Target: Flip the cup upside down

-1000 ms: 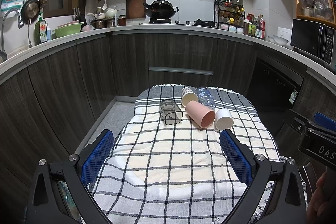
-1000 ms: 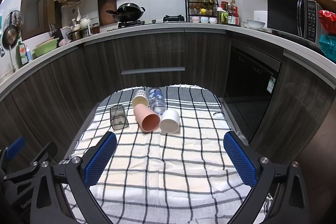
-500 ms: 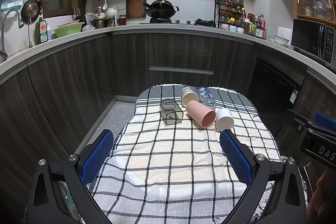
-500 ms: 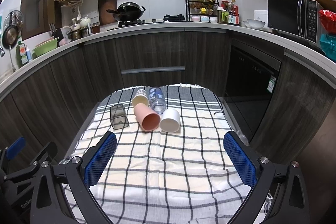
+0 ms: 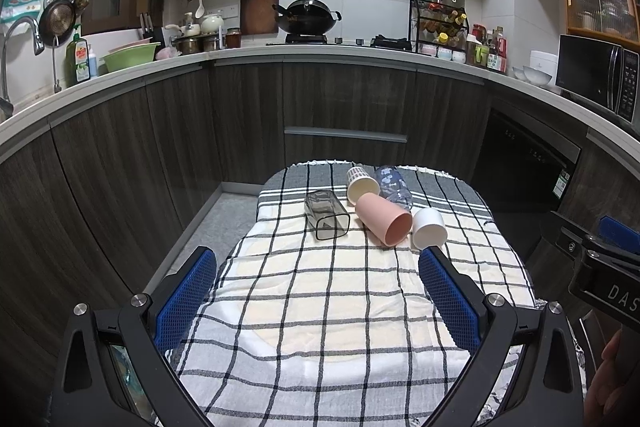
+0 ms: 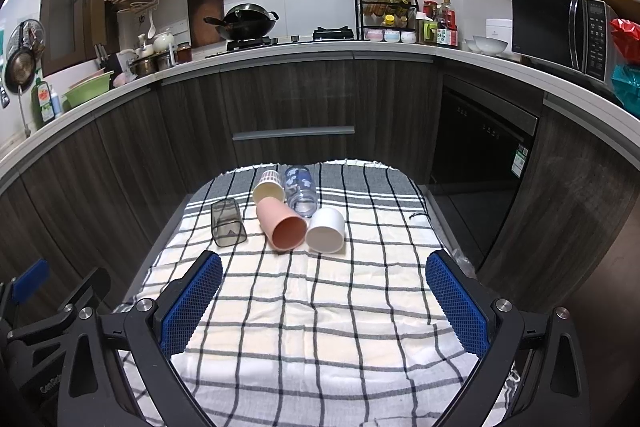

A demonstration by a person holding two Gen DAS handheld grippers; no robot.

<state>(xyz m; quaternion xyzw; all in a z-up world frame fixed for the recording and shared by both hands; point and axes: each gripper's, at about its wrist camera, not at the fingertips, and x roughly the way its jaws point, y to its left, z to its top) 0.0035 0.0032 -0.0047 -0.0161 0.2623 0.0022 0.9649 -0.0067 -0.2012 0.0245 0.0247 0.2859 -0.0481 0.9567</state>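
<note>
- Your table wears one soft woven checked cloth (image 5: 336,291), black lines on cream, wrinkled near you.
- Your left gripper (image 5: 318,293) and right gripper (image 6: 324,297) both gape wide with nothing between the textured blue pads, low over the near cloth.
- Five vessels lie tipped on their sides at the far end, well apart from you: one smooth pink cup (image 5: 383,214) in the middle, one white cup (image 5: 429,228) touching its right, one square smoky clear cup (image 5: 326,215) left.
- Farther back: one striped cream cup (image 6: 269,187) and one clear printed bottle (image 6: 301,190).
</note>
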